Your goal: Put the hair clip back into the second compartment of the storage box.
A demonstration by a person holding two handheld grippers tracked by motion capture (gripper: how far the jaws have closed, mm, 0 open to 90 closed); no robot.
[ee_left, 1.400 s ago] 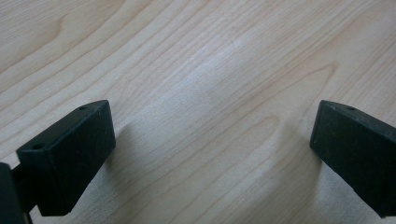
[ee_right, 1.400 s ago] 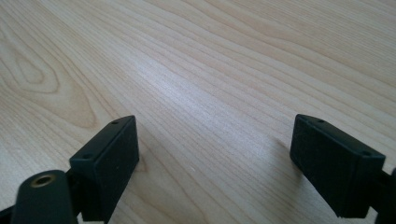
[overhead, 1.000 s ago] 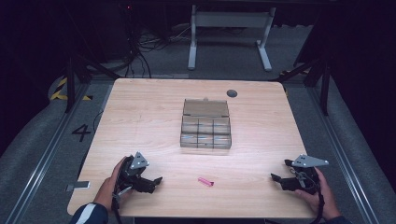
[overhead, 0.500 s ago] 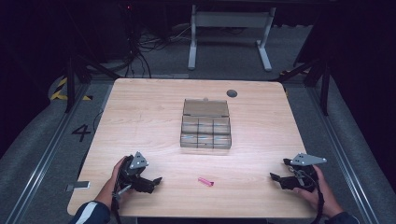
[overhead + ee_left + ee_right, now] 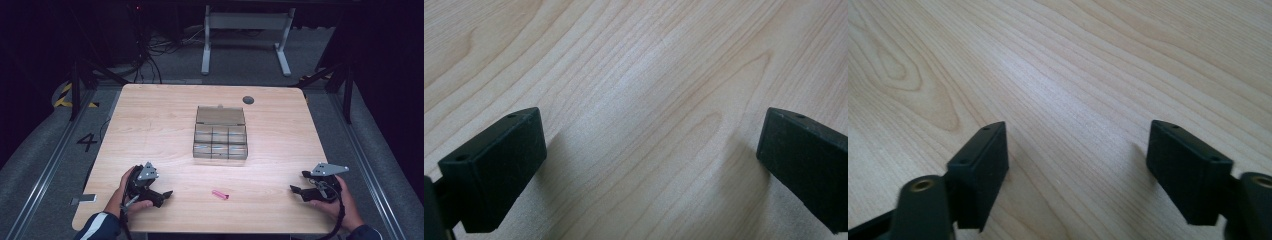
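Both grippers, left and right, stood wide and empty, the right's jaws just narrowing; further narrowing risked nudging the pink piece, at the right's nine o'clock, away

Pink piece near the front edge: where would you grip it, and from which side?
The pink piece lies flat on the table, small and slender, clear of the compartment box. Probably best gripped at its middle, from above, jaws across its short width.
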